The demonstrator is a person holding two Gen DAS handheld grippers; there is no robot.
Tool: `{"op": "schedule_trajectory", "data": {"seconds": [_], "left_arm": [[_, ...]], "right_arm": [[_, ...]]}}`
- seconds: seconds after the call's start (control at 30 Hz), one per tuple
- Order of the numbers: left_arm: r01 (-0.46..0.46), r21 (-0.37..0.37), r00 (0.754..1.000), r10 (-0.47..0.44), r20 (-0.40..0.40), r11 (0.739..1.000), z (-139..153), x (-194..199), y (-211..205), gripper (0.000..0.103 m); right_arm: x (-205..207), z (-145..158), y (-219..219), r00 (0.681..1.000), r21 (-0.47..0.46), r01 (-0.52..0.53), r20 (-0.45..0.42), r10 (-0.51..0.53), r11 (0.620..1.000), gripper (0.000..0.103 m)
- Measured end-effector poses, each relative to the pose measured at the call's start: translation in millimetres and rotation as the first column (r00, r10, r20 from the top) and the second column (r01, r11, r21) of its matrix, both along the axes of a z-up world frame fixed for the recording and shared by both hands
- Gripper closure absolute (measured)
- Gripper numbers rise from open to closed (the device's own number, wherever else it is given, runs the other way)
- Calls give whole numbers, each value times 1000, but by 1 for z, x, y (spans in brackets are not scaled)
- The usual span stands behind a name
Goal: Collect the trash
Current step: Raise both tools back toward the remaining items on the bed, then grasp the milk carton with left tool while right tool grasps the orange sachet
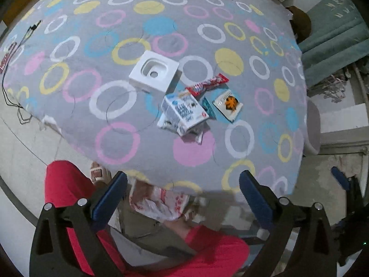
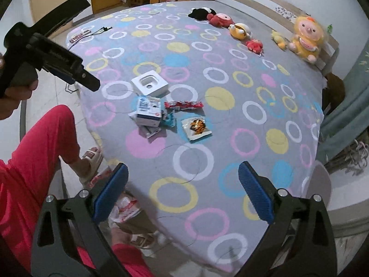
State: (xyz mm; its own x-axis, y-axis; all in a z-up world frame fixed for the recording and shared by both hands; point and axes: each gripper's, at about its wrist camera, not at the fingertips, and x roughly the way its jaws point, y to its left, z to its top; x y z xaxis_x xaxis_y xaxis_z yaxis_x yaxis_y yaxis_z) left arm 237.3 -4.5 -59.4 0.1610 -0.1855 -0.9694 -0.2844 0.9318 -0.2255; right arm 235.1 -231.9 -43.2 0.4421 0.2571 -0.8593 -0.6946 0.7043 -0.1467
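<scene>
Trash lies in a cluster on the grey bed with coloured rings: a white square box insert [image 1: 154, 73] [image 2: 150, 85], a blue-and-white carton [image 1: 183, 113] [image 2: 148, 112], a red wrapper [image 1: 207, 84] [image 2: 183, 105], a clear packet with an orange print [image 1: 227, 105] [image 2: 196, 126], a small teal wrapper [image 1: 208, 108] [image 2: 170, 120]. My left gripper [image 1: 183, 196] is open and empty, above the bed's near edge. My right gripper [image 2: 183, 190] is open and empty over the bed, short of the cluster. The left gripper also shows in the right wrist view [image 2: 69, 71].
A white-and-red plastic bag [image 1: 159, 204] [image 2: 123, 207] lies on the floor by the person's red-trousered legs and sandals. Plush toys [image 2: 304, 38] line the bed's far side. A cable and power strip [image 2: 79, 35] lie at the far left corner. Green curtain at right.
</scene>
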Motion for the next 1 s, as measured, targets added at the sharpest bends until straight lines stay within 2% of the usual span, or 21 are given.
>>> {"op": "schedule_trajectory", "data": {"seconds": [0.2, 0.37, 0.5, 0.87, 1.0], "left_arm": [[-28, 10, 999, 28, -27, 1000, -18, 31, -13, 8], [-58, 25, 998, 58, -15, 998, -30, 50, -19, 8], [-67, 40, 997, 69, -46, 997, -52, 68, -23, 8], [-126, 90, 983, 136, -121, 988, -110, 91, -19, 8], [-149, 84, 975, 161, -153, 985, -127, 96, -16, 8]], "right_arm": [[44, -8, 3, 999, 0, -45, -22, 45, 999, 9], [76, -15, 5, 997, 9, -63, -40, 63, 998, 9], [97, -27, 8, 996, 4, -73, -57, 73, 997, 9], [134, -87, 30, 981, -46, -142, -138, 134, 989, 9], [145, -104, 35, 975, -39, -152, -167, 143, 988, 9]]}}
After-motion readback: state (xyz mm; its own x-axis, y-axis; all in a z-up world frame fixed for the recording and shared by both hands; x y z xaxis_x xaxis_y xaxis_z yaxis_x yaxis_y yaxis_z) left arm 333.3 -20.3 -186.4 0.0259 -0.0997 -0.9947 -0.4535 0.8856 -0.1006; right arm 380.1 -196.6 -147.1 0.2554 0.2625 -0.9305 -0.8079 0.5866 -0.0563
